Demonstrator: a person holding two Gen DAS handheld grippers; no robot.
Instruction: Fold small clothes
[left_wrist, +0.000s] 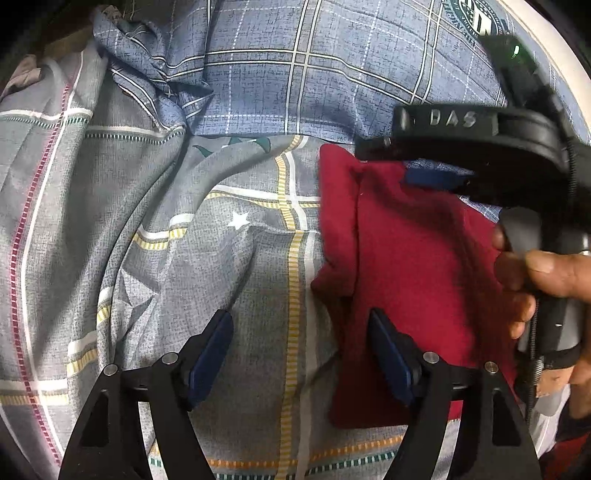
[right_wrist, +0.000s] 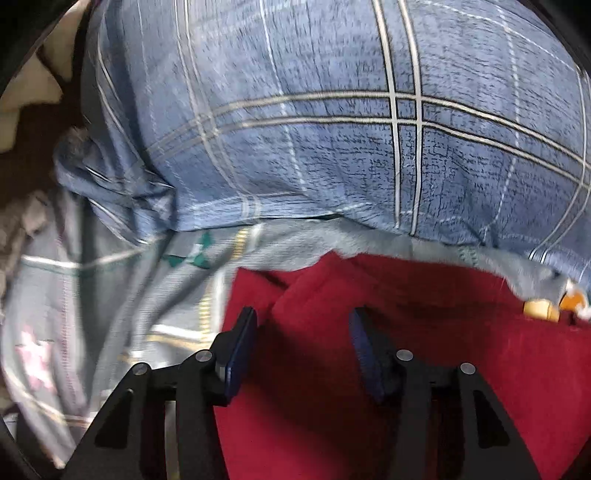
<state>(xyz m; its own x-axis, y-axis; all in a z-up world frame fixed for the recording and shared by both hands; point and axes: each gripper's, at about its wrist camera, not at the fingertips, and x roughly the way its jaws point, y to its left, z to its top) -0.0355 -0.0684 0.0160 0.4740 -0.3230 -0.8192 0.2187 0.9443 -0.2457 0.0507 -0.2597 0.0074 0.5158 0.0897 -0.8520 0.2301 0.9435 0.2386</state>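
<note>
Bedding fills both views: grey plaid sheet (left_wrist: 229, 258) with stars, rumpled, and a blue plaid pillow (left_wrist: 295, 74) lying on it at the far side. Red garment (left_wrist: 417, 266) lies on the sheet just in front of the pillow, partly folded, with a raised fold ridge near its left edge. Small tan and orange bits (right_wrist: 550, 306) at its far right edge, too blurred to identify.

Left gripper (left_wrist: 301, 354) stands wide, empty, straddling the garment's left edge, right pad over red cloth, left pad over sheet. Right gripper (right_wrist: 303, 350), in a person's hand (left_wrist: 546, 280), hovers over the garment's far part, jaws about half apart, nothing clamped.

Step looks like re-gripping for another fold. Pinch only the red layer, not the sheet under it; take both corners of one edge, lift evenly, lay it over square.
</note>
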